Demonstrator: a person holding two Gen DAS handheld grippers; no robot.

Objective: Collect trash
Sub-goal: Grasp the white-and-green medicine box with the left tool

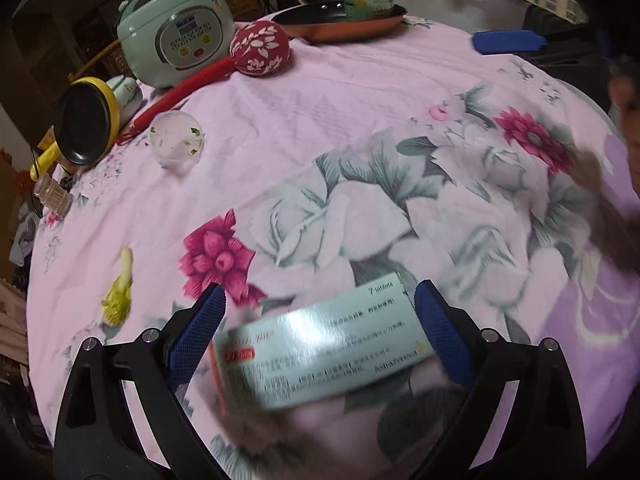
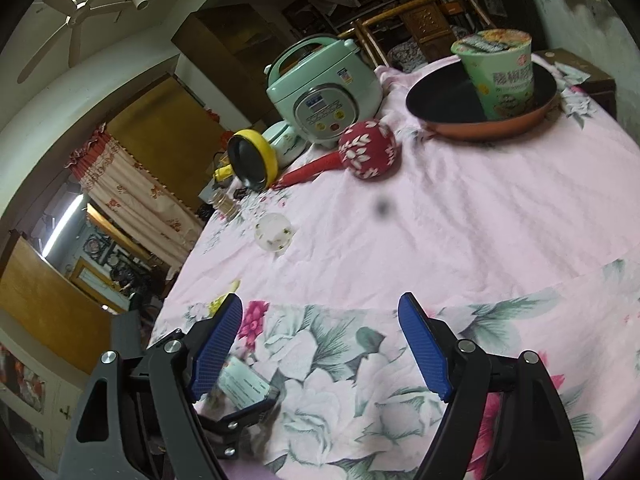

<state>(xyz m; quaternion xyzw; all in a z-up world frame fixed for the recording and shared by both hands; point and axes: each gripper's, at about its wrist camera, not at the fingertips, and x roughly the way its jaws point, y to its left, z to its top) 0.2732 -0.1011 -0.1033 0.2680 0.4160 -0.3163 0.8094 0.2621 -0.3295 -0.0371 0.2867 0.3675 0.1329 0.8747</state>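
My left gripper (image 1: 320,300) has its blue fingers on both ends of a pale green medicine box (image 1: 320,348), blurred by motion, just above the floral tablecloth (image 1: 320,140). The box also shows in the right wrist view (image 2: 246,388), held by the left gripper (image 2: 236,396) at lower left. My right gripper (image 2: 320,312) is open and empty above the cloth. A yellow-green vegetable scrap (image 1: 118,292) lies left on the cloth. A clear plastic lid with green bits (image 1: 176,142) lies farther back. A green instant-noodle cup (image 2: 498,72) stands in an orange frying pan (image 2: 480,120).
A mint rice cooker (image 1: 176,28), a red fabric ball on a red handle (image 1: 260,48), a small yellow pan (image 1: 86,124) and a white ceramic pot (image 1: 126,94) stand at the table's far left. A chair (image 2: 400,20) is behind the table.
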